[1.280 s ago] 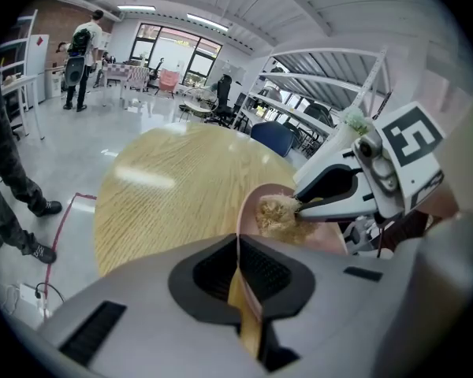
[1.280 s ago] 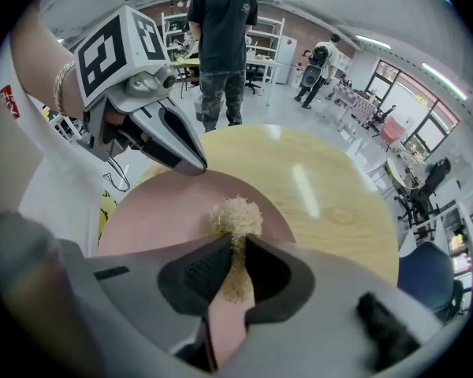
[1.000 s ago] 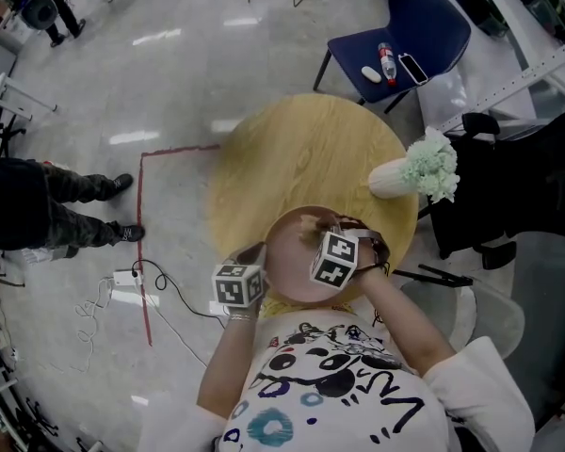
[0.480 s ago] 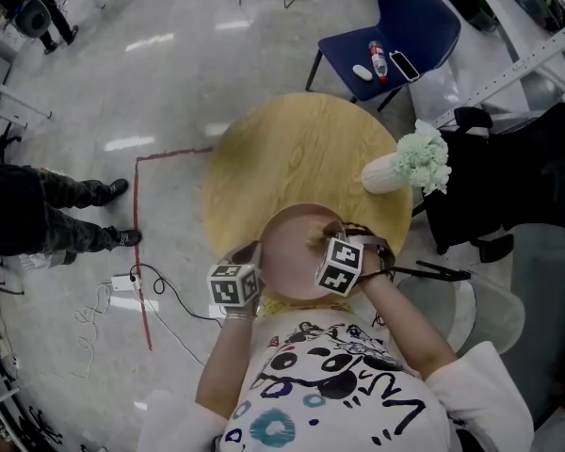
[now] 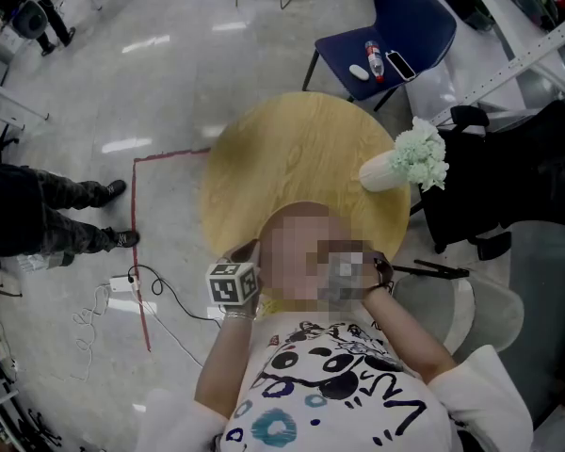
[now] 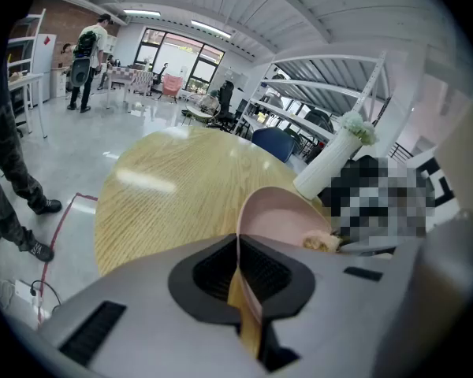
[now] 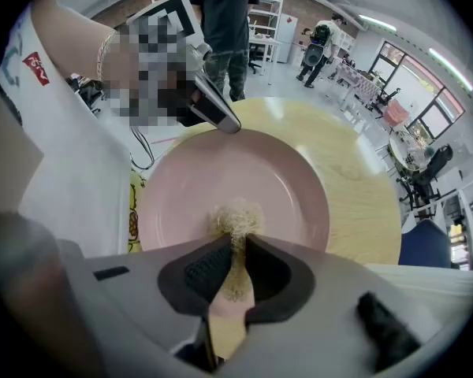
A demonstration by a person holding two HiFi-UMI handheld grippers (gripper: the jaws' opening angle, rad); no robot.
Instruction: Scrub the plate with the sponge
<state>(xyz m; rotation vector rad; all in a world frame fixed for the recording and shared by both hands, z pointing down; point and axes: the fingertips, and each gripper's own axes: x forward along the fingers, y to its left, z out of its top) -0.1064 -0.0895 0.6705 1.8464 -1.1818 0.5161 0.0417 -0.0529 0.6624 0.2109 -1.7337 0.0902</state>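
— At the near edge of the round wooden table point(image 5: 301, 149), where's the plate?
— Right there. It's a pink plate point(image 7: 244, 179), and the left gripper point(image 6: 238, 250) has its jaws closed flat on the rim. The right gripper point(image 7: 235, 250) is clamped narrowly on a beige fibrous sponge point(image 7: 236, 215), whose tuft rests on the plate's inner face.
— Any writing?
— A red tab point(image 7: 33, 68) on the white sleeve, but the lettering is too small to read. The marker cube point(image 5: 234, 283) has black-and-white squares.
— Around it?
— A white vase point(image 5: 381, 174) of pale green flowers stands beyond the plate. Well apart is a blue chair point(image 5: 405, 22) with a bottle point(image 5: 374, 56) and a phone point(image 5: 400, 65) on it.
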